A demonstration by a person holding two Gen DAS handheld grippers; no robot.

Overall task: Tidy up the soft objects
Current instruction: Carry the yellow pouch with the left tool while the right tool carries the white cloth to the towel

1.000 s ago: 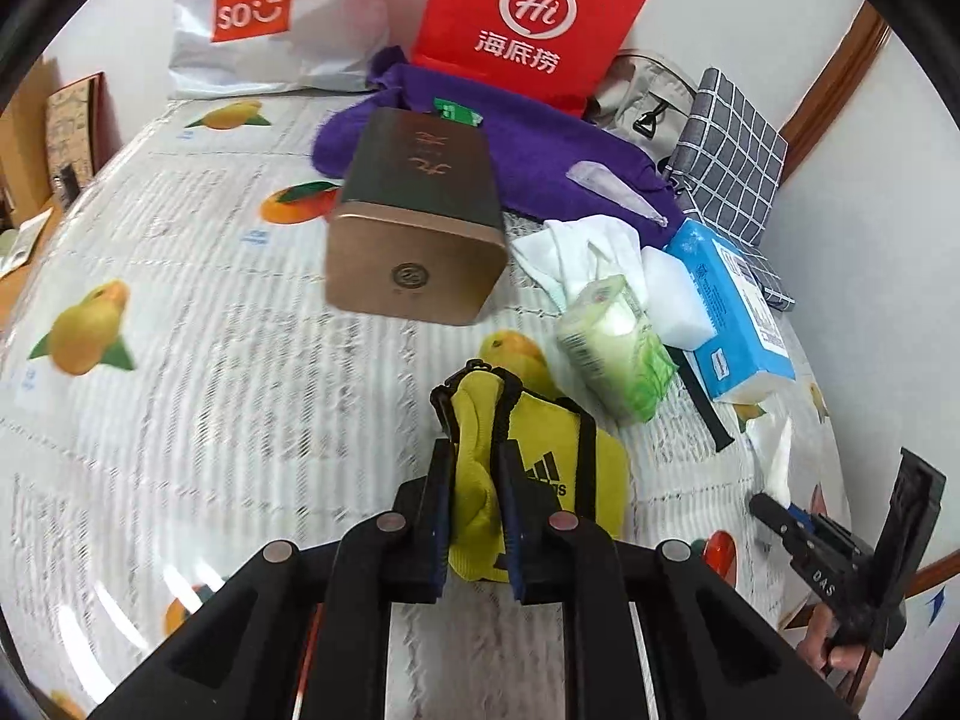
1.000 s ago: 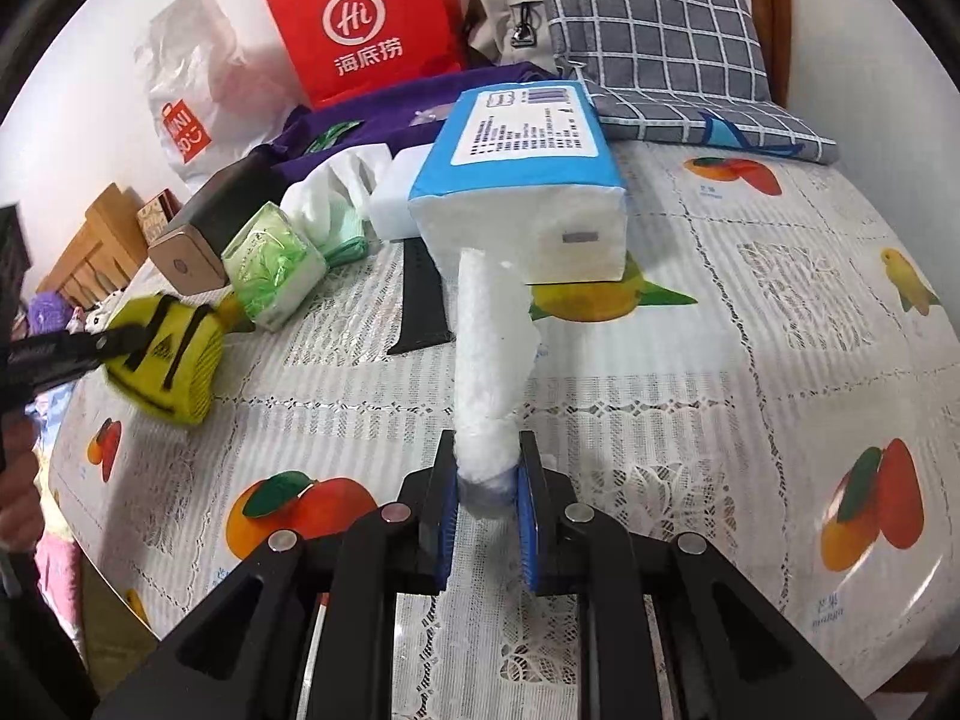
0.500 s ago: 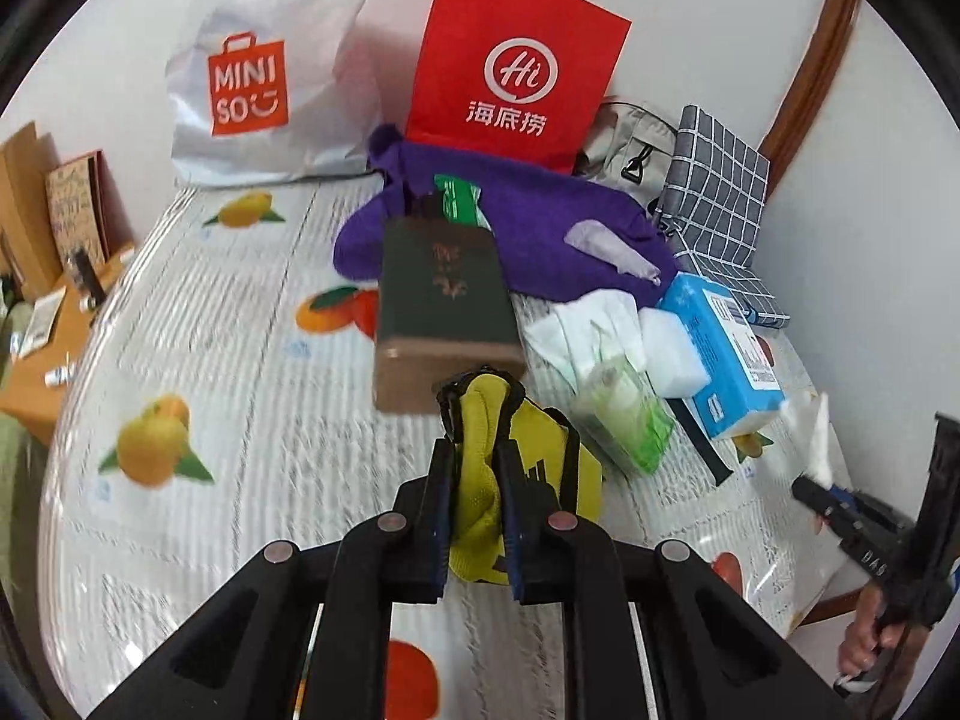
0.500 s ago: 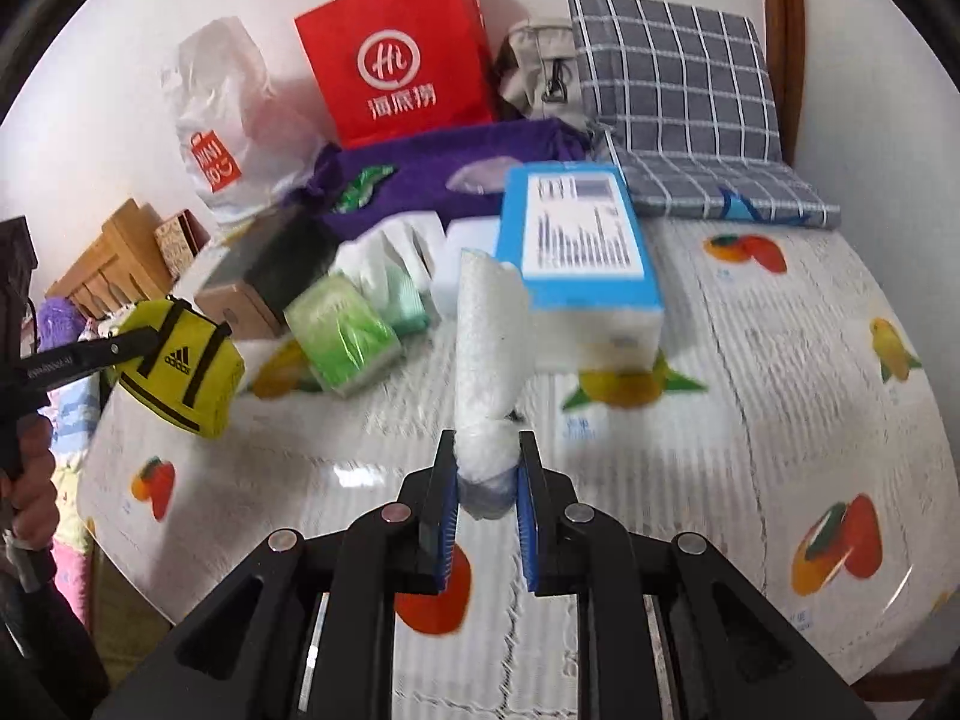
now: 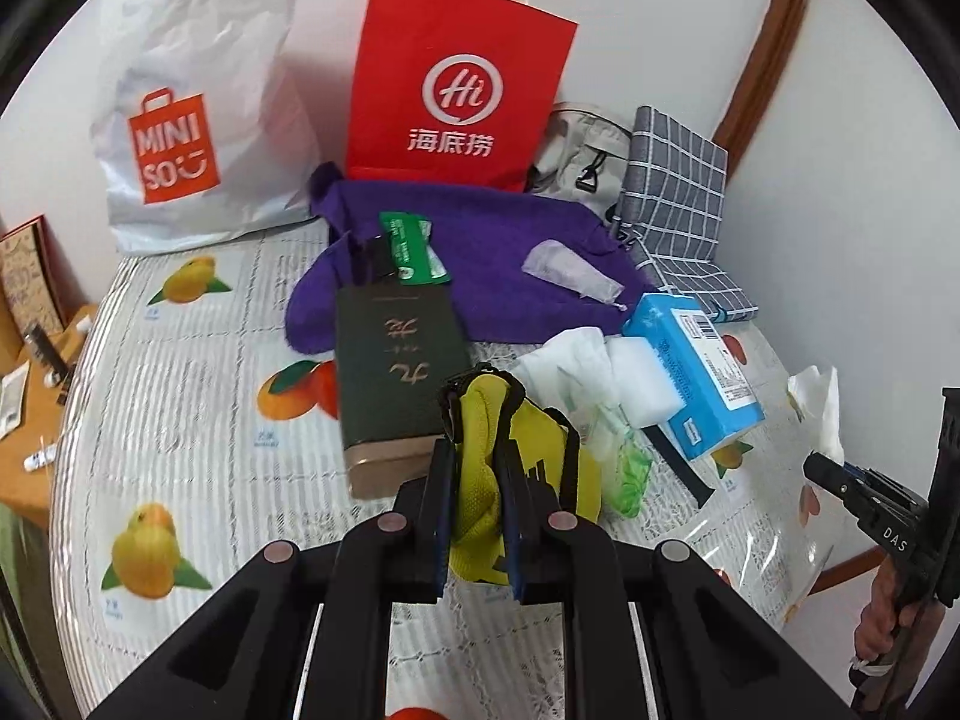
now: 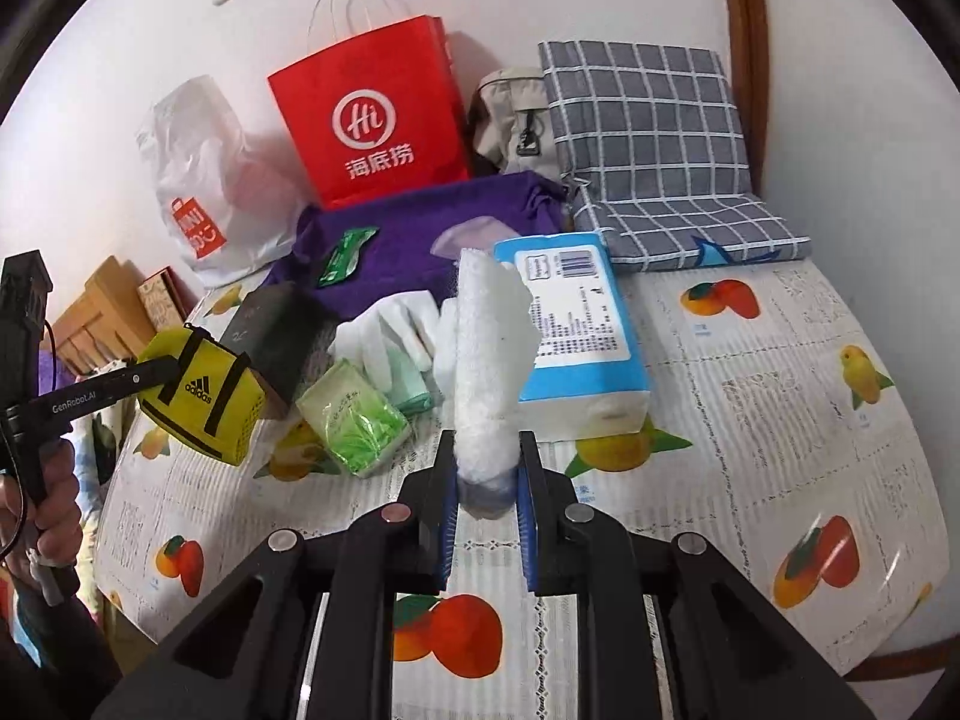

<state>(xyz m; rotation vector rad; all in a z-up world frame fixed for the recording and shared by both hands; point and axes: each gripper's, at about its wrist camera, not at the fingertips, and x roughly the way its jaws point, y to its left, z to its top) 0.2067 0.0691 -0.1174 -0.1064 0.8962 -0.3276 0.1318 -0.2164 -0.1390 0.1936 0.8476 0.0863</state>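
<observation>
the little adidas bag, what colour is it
Yellow with black straps and logo: the adidas bag, clearest in the right wrist view.

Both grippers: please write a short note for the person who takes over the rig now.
Left gripper: shut on the yellow bag, held in the air above the table.
Right gripper: shut on a white tissue, also lifted.
On the table: blue tissue box, green tissue pack, white cloths, dark box, purple towel.
Done: both things are picked up. No sorted spot shows yet.
Left: put down both, then gather the other soft things.
</observation>
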